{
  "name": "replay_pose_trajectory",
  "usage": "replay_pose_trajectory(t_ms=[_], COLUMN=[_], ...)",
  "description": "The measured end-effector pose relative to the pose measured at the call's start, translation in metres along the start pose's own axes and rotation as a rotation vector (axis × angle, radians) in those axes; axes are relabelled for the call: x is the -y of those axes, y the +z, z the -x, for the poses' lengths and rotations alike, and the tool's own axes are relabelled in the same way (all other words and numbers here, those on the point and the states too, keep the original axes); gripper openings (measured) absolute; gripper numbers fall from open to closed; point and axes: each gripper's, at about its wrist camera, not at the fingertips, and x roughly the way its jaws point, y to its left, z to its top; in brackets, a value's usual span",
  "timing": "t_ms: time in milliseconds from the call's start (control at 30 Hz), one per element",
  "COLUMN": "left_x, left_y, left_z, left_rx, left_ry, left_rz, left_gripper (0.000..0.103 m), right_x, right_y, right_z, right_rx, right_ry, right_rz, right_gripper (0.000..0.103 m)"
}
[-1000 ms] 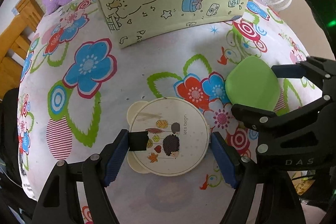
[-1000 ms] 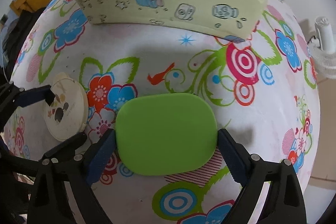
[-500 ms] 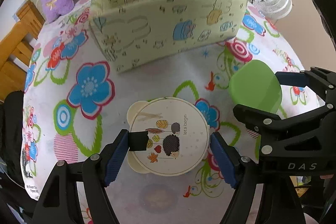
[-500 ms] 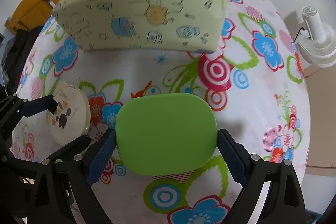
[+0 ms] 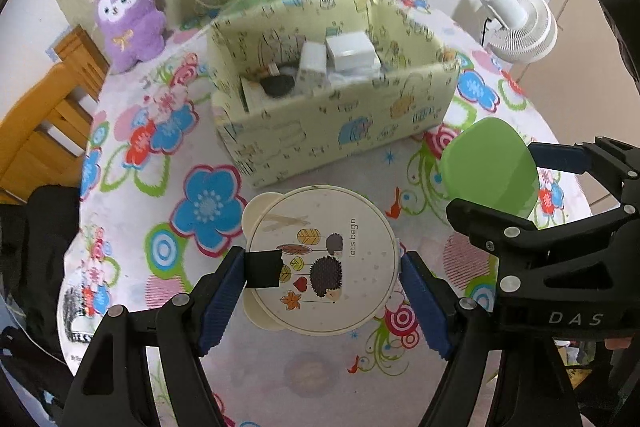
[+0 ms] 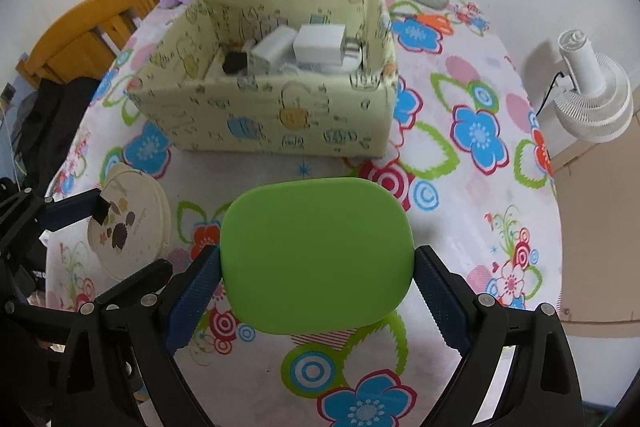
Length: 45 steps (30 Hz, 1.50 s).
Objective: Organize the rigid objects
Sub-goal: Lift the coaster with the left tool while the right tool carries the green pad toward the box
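Carrying both: left gripper (image 5: 320, 287) jaws pinching round hedgehog lid (image 5: 322, 261), right gripper (image 6: 318, 287) jaws pinching green lid (image 6: 316, 255), held above the worktop (image 6: 480, 187), likely bound for open storage box (image 6: 280, 123).

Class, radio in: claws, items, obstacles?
Left claw shut on round lid. Right claw shut on green lid. Both above table; box ahead, nothing between.

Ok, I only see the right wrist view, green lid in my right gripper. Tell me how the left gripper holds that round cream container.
Observer: Both blue pads of the left gripper press opposite edges of the round cream container; it is shut on it.
Operator: Read me its top.
Observer: A hedgehog among leaves, with the words "let's begin".
Operator: Describe its left edge.
Observer: Two rounded tabs stick out there, one on each side of the left pad.
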Motion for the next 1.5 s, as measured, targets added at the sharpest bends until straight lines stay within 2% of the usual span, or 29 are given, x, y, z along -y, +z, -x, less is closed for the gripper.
replay_pose_trajectory(t_ms=[400, 900, 1100, 1500], left_x=[-0.004, -0.010, -0.013, -0.014], left_y=[0.015, 0.033, 0.043, 0.066], left_z=[0.036, 0.053, 0.054, 0.041], left_rx=[0.060, 0.119, 0.128, 0.114], left_ry=[0.019, 0.015, -0.002, -0.007], left_rz=[0.020, -0.010, -0.038, -0.023], left_gripper=[0.079, 0.079, 0.079, 0.079], right_x=[-0.006, -0.007, -0.009, -0.003], right_y=[0.016, 0.031, 0.038, 0.062], right_z=[0.043, 0.066, 0.073, 0.064], right_rx=[0.080, 0.126, 0.144, 0.129], right_ry=[-0.013, -0.035, -0.063, -0.048], right_rz=[0.010, -0.027, -0.041, -0.032], right_gripper=[0.095, 0.095, 0.095, 0.095])
